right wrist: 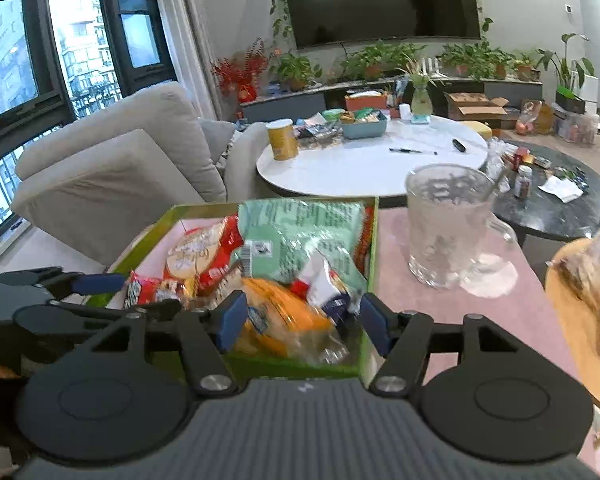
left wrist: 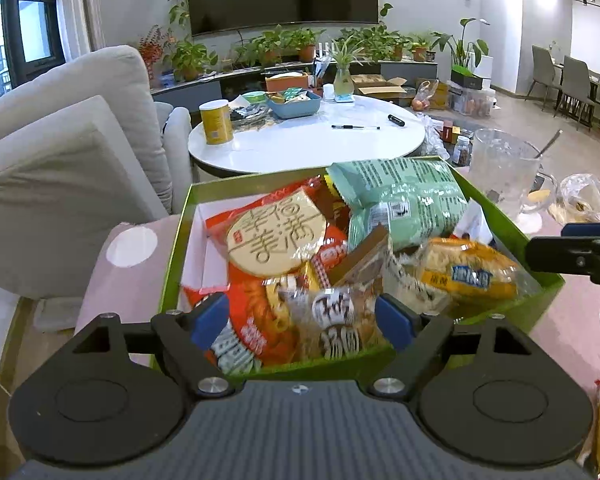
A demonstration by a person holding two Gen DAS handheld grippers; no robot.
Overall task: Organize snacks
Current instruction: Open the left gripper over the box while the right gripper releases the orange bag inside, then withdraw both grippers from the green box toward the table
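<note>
a green box (left wrist: 512, 240) with a white lining stands on the pink-covered counter (left wrist: 128, 280) and is filled with snack packets. inside it, a pale green bag (left wrist: 400, 196) lies at the far side, a red packet with a round tan label (left wrist: 276, 232) lies toward the far left, and an orange packet in clear wrap (left wrist: 468, 272) lies at the near right. a clear-wrapped packet with dark print (left wrist: 336, 320) rests at the near edge, in line with the left gripper (left wrist: 304, 320). the left gripper is above the near rim of the box, its jaws standing wide apart, the blue pads touching nothing. in the right wrist view the right gripper (right wrist: 302, 322) is above the near right corner of the box (right wrist: 374, 240), jaws likewise wide apart and holding nothing, with the orange packet (right wrist: 284, 312) seen between them below. the left gripper's blue pad shows at the left edge of that view. a clear glass mug (right wrist: 448, 224) with a spoon in it stands on the counter just right of the box. beyond the box stand a round white table (left wrist: 300, 144) and a light sofa (left wrist: 80, 132).
</note>
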